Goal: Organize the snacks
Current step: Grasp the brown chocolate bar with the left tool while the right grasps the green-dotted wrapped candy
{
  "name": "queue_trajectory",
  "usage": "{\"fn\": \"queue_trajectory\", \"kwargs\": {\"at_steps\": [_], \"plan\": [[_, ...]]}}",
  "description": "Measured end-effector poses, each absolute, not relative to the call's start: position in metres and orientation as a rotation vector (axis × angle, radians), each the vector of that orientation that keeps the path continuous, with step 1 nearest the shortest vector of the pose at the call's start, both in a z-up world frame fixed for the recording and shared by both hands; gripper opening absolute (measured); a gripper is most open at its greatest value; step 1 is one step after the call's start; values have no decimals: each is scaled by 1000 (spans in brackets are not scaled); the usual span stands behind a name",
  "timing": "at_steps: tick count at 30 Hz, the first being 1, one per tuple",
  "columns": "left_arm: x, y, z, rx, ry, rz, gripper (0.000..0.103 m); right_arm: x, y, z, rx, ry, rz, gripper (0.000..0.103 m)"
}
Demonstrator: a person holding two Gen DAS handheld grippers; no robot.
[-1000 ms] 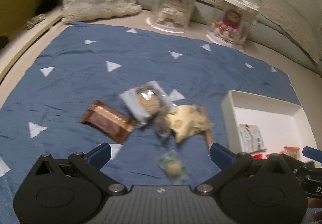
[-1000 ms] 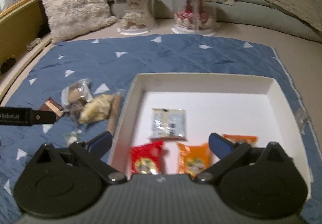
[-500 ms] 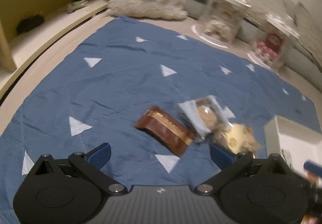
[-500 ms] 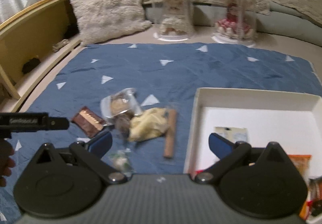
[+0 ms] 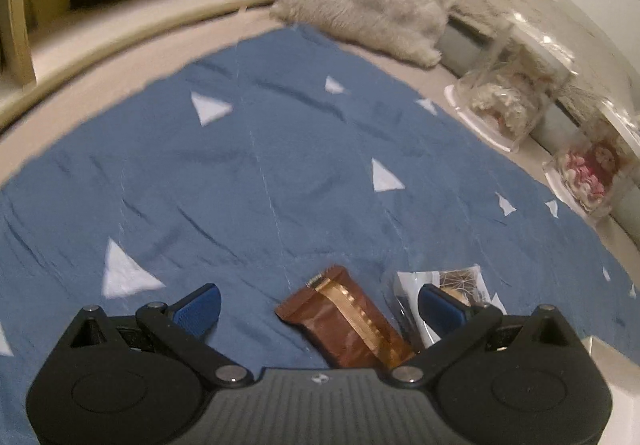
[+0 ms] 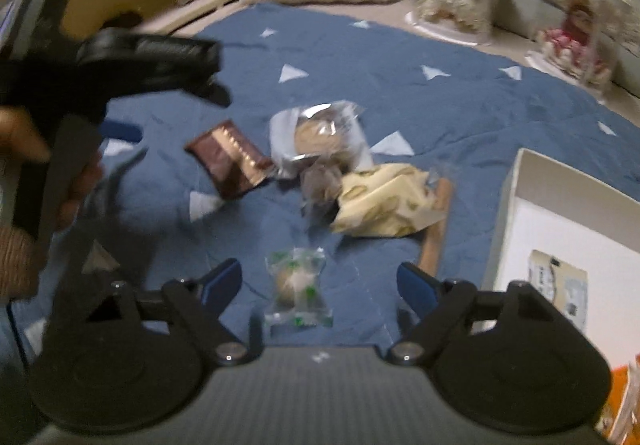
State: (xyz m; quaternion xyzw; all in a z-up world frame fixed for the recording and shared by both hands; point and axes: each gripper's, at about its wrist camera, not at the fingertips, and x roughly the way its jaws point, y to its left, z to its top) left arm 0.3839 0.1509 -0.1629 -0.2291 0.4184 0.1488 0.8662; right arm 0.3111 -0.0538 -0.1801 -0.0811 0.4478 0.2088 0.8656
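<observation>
Left hand-held gripper point(image 5: 318, 305): jaws wide apart, nothing clamped. Brown bar wrapper point(image 5: 346, 319) lies flat on the blue blanket point(image 5: 260, 165) between its fingers, nearer the right finger; clear-wrapped cookie pack point(image 5: 448, 283) sits just beside and partly behind that finger.

Looks like a pick of the brown bar. To do it well: centre the bar between the fingers first, roll the wrist so the pads close across the short width, and keep the right finger off the cookie pack or both come up together. Press down lightly, since blanket will bunch.

Centre pile in the right view: grey-wrapped sweet point(image 6: 320, 185), yellow pack point(image 6: 384, 201), brown stick point(image 6: 434, 229) touching it.

Right hand-held gripper point(image 6: 320, 283): jaws apart, have just been closing a bit, pads not touching anything. Small green-and-clear candy point(image 6: 298, 285) lies between the fingers, roughly centred. Looks well lined up; lower straight and close on the candy body, not the twisted film ends.

White box point(image 6: 516, 181) is at far right, packets already inside; that looks like the drop target.
</observation>
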Motion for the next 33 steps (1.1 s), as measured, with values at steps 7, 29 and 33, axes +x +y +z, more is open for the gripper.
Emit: {"fn": "queue_trajectory", "kwargs": {"at_steps": [7, 29, 33], "plan": [[399, 134, -176, -428, 903, 412, 103, 319, -45, -195, -157, 971, 461, 88], [379, 125, -183, -19, 1082, 367, 103, 324, -43, -205, -180, 1027, 504, 60], [375, 126, -180, -2, 1076, 350, 98, 324, -34, -205, -219, 1023, 504, 40]]}}
